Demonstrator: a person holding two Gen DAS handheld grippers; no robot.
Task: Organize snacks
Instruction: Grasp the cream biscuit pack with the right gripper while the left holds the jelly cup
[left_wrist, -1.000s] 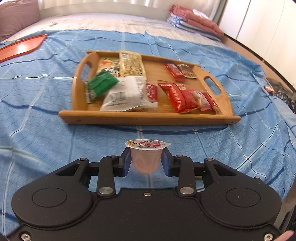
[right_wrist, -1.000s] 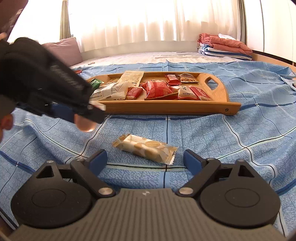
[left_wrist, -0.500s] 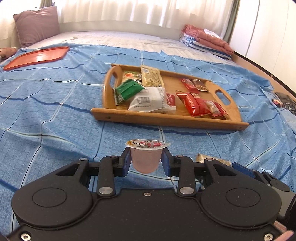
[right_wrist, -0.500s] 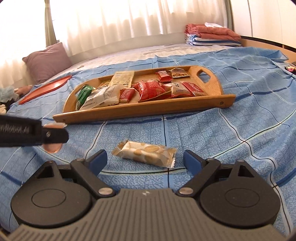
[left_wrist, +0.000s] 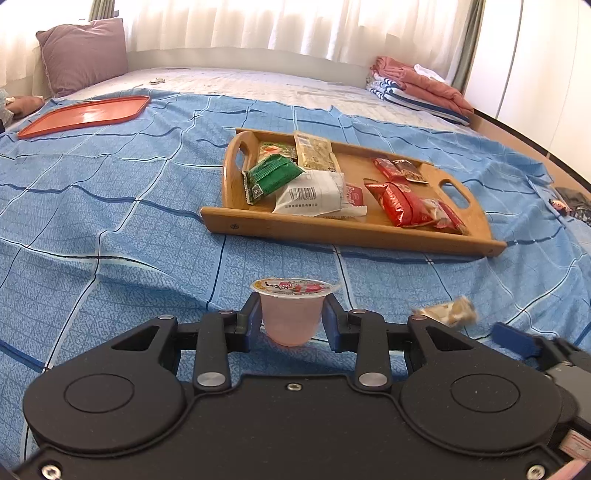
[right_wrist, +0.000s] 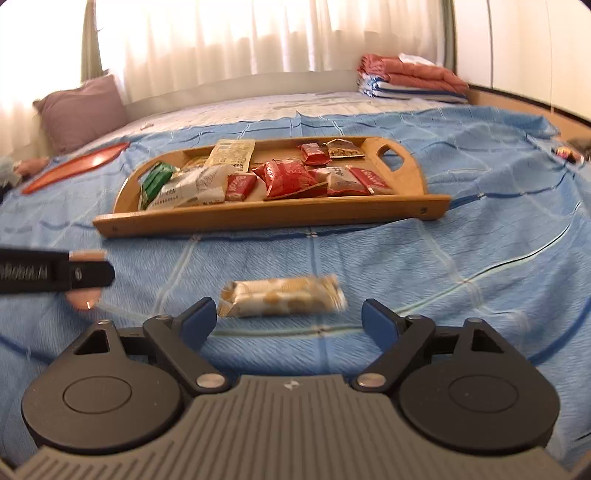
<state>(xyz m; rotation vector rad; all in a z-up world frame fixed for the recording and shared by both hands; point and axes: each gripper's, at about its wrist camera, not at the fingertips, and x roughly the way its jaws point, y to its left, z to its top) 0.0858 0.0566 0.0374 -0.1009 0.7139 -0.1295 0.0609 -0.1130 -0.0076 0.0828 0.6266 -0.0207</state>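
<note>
Between left tool (left_wrist: 291, 321) fingers, jelly cup (left_wrist: 290, 314)

Blue checked bed (left_wrist: 110, 229) bears wooden tray (left_wrist: 351, 232) at twelve o'clock; red tray (left_wrist: 85, 114) at ten; biscuit packet (right_wrist: 282, 295) nearest.

a bedroom: bed (left_wrist: 110, 206), pillow (left_wrist: 83, 55), curtains (left_wrist: 295, 22).

Your left gripper (left_wrist: 291, 320): matte black body, two big round discs, silver pivot screws, blue finger pads (left_wrist: 252, 320), your right gripper (right_wrist: 289, 319): black linkage arms, ribbed grey centre plate with a tiny white logo, same blue pads (right_wrist: 199, 318)
</note>
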